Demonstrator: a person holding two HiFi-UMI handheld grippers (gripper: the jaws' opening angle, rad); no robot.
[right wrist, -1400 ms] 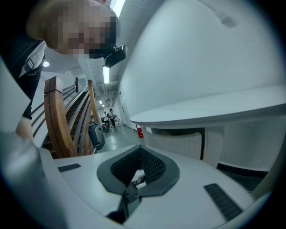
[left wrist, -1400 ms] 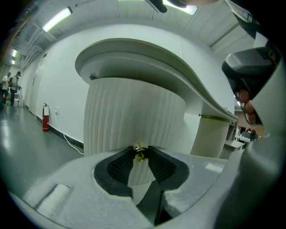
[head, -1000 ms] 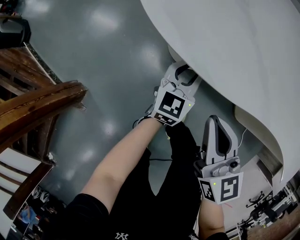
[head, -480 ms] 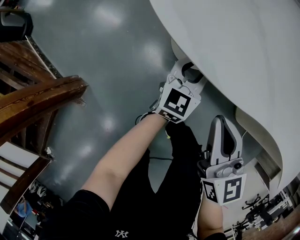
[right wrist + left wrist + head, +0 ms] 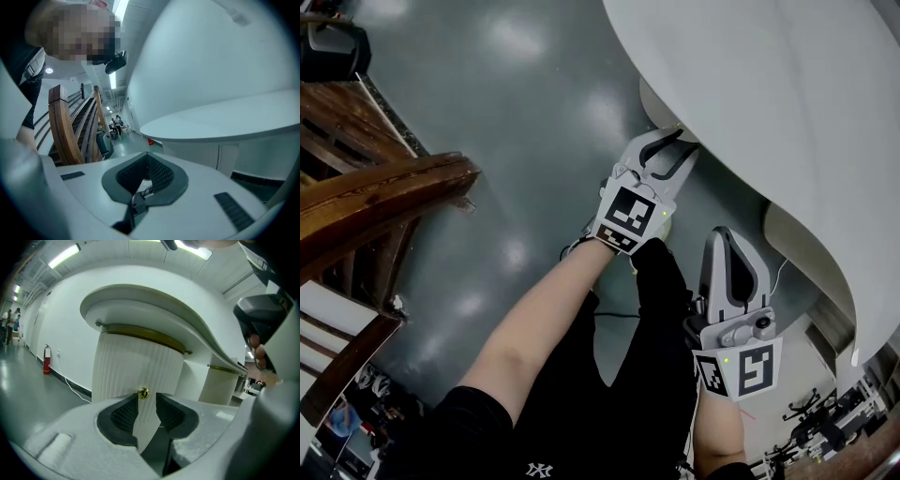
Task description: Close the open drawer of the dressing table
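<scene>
The white dressing table (image 5: 750, 84) curves across the upper right of the head view. Its ribbed white drawer front (image 5: 136, 366) carries a small brass knob (image 5: 143, 393) and sits under a brass trim strip. My left gripper (image 5: 673, 148) points at that front, just short of the table's edge. In the left gripper view the left gripper (image 5: 146, 397) has its jaws opening, the knob showing between the tips, the pads apart from it. My right gripper (image 5: 729, 242) hangs lower beside it, fingers together on nothing; in its own view the right gripper (image 5: 146, 161) faces the table top's rim.
A dark wooden chair back (image 5: 384, 202) stands at the left over the glossy grey floor (image 5: 516, 112). A second ribbed cabinet (image 5: 220, 383) stands to the right under the same top. A red fire extinguisher (image 5: 46, 364) is by the far wall. The person's black-clad legs fill the bottom.
My left gripper has drawn back from the table's edge toward the person, and its jaws stand a little wider. The right gripper has barely shifted.
</scene>
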